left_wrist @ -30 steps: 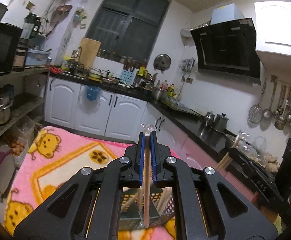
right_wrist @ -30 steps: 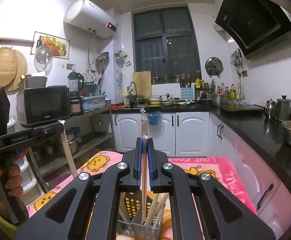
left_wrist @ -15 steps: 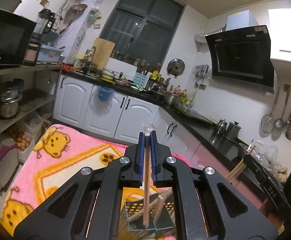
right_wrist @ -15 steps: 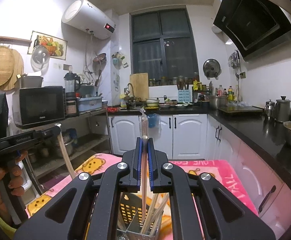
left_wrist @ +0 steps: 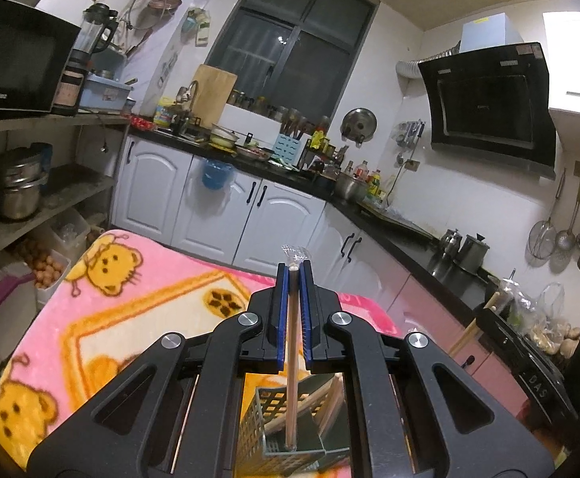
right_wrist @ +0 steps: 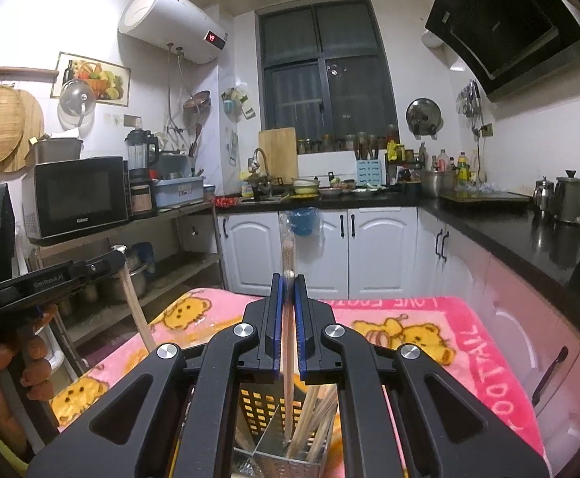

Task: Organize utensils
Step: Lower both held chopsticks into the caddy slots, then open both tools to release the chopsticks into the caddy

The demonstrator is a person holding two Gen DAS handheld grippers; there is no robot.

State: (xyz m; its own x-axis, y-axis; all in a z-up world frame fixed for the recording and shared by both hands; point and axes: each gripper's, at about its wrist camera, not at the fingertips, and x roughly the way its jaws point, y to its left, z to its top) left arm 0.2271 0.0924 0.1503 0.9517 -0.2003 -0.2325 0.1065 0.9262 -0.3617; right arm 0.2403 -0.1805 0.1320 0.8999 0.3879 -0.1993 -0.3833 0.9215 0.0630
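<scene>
My left gripper (left_wrist: 294, 269) is shut on a wrapped pair of wooden chopsticks (left_wrist: 291, 378) that hangs down into a perforated metal utensil holder (left_wrist: 260, 418) on the pink blanket. My right gripper (right_wrist: 289, 279) is shut on another wrapped pair of chopsticks (right_wrist: 288, 378), its lower end inside the same divided holder (right_wrist: 268, 410), beside several chopsticks (right_wrist: 316, 418) standing there. The left gripper with its chopsticks (right_wrist: 140, 318) shows at the left of the right wrist view. The right gripper's chopstick end (left_wrist: 469, 330) shows at the right of the left wrist view.
A pink bear-print blanket (right_wrist: 449, 338) covers the table. White cabinets (right_wrist: 381, 247) and a black counter (right_wrist: 529, 235) run behind and to the right. Open shelves with a microwave (right_wrist: 79, 195) and pots stand at the left.
Both grippers have risen a little and pitched so that more of the holder shows below them. Both pairs of chopsticks stay gripped, their lower ends over the holder.
</scene>
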